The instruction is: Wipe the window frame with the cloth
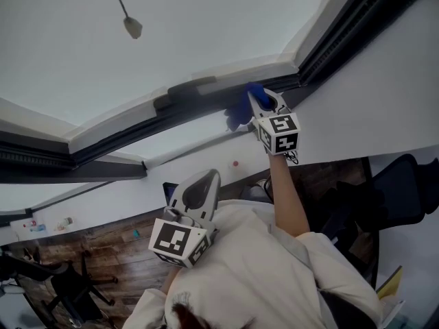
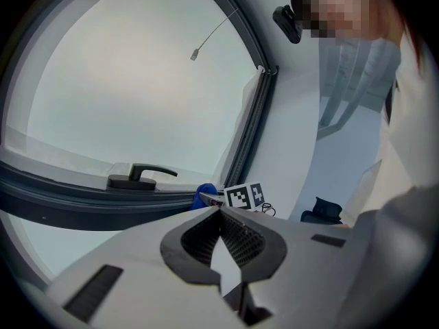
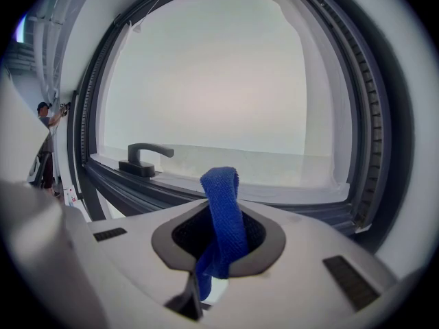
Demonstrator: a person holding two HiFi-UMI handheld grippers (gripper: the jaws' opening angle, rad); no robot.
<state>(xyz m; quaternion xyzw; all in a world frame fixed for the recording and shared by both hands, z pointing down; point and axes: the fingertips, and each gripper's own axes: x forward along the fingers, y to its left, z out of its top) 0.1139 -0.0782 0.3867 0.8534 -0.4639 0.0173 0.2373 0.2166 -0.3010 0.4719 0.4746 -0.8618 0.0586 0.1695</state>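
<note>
Keep the right gripper (image 1: 255,100) clamped on the blue cloth (image 3: 223,211) exactly as now: jaws closed on a fold, a loop standing up past the tips. Press that loop, not the hard jaw tips, onto the lower rail of the window frame (image 1: 130,130). That is the cloth's present place, close to the frame's lower right corner and on the corner side of the handle (image 3: 145,157). Probably touching the rail, though hard to confirm from the head view.

Draw along the rail in one steady line with even pressure, tilting the wrist to lead with fabric. Slow down at the handle and work round its base rather than over it. Push the fold well into the corner groove. Leave the left gripper (image 2: 221,211) as is: jaws together on nothing, low by the chest, well apart from the frame.

Counted: two grippers, one cloth, one window frame within reach, one handle on its lower rail, one cord pull (image 1: 132,26) hanging before the glass.
</note>
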